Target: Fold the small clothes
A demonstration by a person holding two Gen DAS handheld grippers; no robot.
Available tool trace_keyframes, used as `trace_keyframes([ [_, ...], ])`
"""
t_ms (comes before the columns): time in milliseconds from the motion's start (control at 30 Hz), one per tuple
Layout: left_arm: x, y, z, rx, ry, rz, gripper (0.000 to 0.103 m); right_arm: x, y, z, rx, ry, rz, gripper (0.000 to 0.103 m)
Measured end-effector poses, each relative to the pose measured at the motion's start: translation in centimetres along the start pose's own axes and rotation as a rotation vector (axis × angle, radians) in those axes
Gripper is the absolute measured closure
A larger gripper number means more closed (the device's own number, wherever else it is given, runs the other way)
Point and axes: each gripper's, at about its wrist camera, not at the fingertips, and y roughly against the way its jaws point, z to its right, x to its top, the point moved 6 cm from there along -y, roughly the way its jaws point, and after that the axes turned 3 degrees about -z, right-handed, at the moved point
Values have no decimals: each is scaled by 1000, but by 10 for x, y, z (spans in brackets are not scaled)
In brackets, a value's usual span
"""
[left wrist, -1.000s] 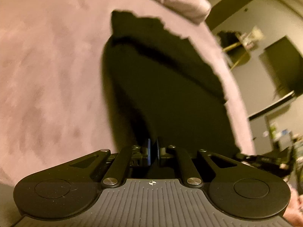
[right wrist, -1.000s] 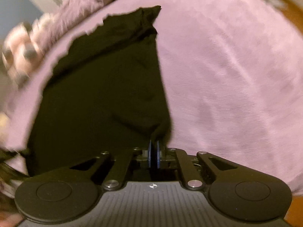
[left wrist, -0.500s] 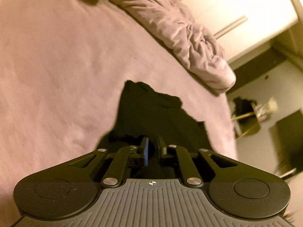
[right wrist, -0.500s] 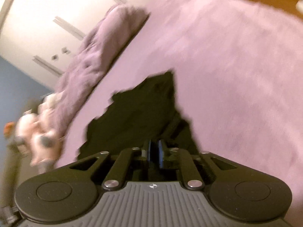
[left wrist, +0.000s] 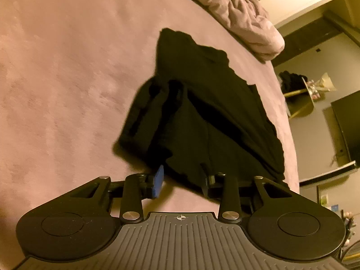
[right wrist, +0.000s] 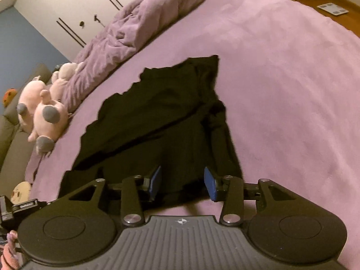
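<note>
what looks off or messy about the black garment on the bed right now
The black garment lies unevenly on the pink bedspread: one side is bunched into a thick roll, and its far edge runs jagged. Both grippers' jaws are opening and the pads press on nothing.

One black garment point(left wrist: 202, 112) lies on one pink-purple bed cover point(left wrist: 67, 67), and along the far edge sits one bunched-up purple duvet point(right wrist: 135, 27). Two grippers are in use, the left gripper point(left wrist: 182, 177) and the right gripper point(right wrist: 182, 181), each with two fingers whose jaws are opening, their pads clear of the cloth. Beside the duvet there are at least two pink plush toys point(right wrist: 42, 112), though the exact number in that heap cannot be told, and one orange plush point(right wrist: 10, 94) behind them.
</note>
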Motion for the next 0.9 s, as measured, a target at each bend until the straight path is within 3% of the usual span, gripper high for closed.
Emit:
trace_keyframes([
  [133,4,-6,-1,9,8,17,88,-1,-9,3,-21,-8,-22,79],
  [167,4,-6,-2,7,17,19,90,0,-12,3,-29,-2,-23,86],
  [300,8,-4,1,-15,16,28,93,1,-13,2,-31,17,-20,95],
  [600,38,12,37,-94,-38,101,94,30,-9,-12,64,-25,43,97],
  [667,51,12,46,-112,-38,126,99,41,-11,-17,83,-32,65,97],
  [767,76,15,57,-130,-18,201,100,65,-16,-22,85,-34,117,97],
  [900,111,18,60,-73,2,327,100,104,-27,-23,90,-86,188,98],
])
